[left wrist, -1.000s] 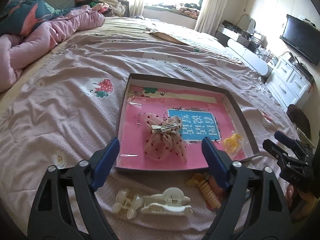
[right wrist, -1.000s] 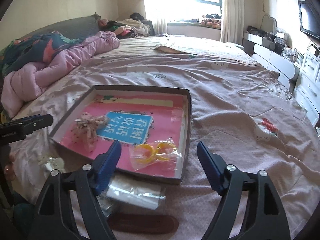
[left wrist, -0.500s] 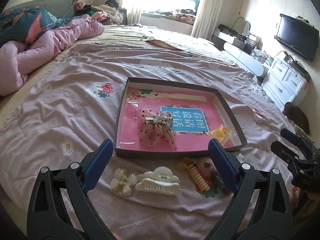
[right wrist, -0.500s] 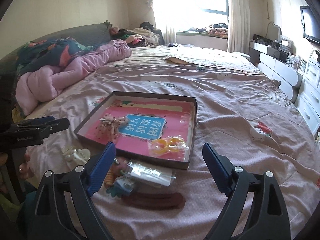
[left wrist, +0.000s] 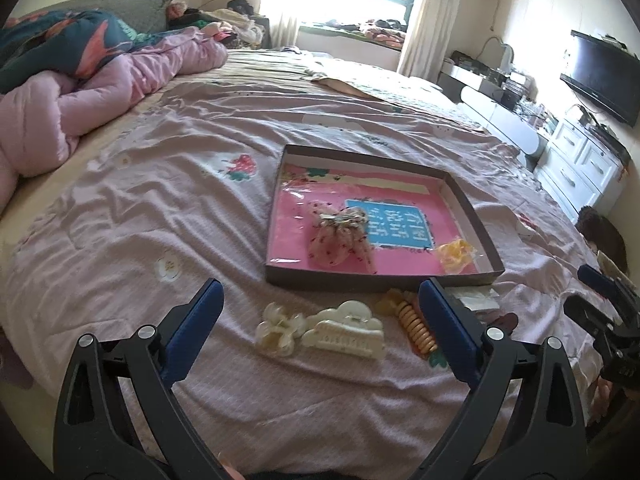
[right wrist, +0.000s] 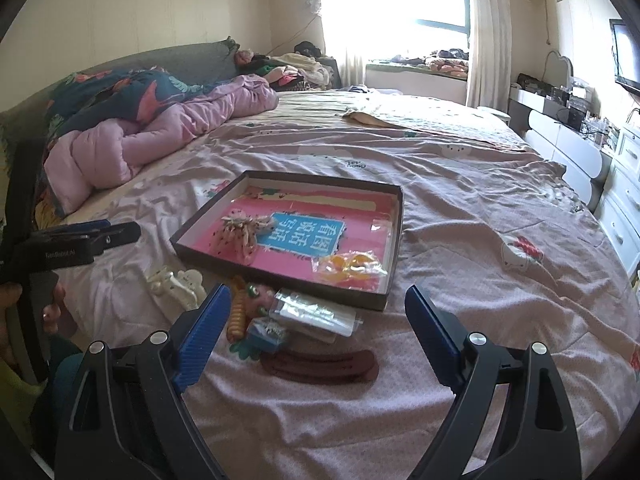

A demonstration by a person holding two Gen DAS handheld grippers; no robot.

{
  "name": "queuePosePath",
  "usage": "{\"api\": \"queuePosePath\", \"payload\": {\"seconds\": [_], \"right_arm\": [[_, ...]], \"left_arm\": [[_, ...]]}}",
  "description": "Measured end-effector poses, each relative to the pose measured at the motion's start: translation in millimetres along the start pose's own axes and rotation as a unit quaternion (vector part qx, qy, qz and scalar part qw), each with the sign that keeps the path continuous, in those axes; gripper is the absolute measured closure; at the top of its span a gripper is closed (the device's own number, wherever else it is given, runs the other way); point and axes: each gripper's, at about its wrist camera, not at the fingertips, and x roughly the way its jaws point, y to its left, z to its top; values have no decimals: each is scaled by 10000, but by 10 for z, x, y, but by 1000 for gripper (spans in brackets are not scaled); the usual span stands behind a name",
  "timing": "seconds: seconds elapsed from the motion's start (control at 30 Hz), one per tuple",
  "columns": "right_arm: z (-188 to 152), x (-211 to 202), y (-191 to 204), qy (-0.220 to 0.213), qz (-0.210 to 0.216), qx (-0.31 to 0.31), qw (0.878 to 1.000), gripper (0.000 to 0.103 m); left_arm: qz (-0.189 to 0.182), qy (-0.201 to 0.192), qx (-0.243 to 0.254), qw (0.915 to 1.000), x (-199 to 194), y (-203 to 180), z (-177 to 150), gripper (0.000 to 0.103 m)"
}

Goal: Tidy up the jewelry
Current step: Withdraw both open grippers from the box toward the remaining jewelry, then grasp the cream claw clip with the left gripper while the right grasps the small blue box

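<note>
Pink bedspread, tray mid-frame. Both grippers wide, w/ nothing held; left gripper should drop straight onto white hair clip, imo.

"看图说话" on the tray's blue label; "TenRobot.AI" on the left gripper.

Sunlit bedroom: pink bedspread, bright curtained window, white dresser, wall television.
</note>
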Motion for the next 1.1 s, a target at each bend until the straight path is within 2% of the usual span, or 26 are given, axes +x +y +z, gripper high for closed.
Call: {"api": "queuePosePath", "payload": {"seconds": [0.23,0.47,0.83,0.97,1.1], "right_arm": [[-126,35,96,144,121,-49,9998,17],[-253,143,207,323,286,-119,9990,17],[-428,318,209,608,348,-58,9975,17],[-478,364,206,673,348,-40,9971,17],[-505,406,187,725,340,5,9968,17]], "left_arm": [[154,56,-25,9999,-75,97,-124,14],[208,330,136,9991,-20,77,-302,14],[68,704,692,9951,240,-163,-376,14],[-73,898,904,9918,402,-279,-353,21],[-160,1115,1005,9885,563,-361,-335,22]]}}
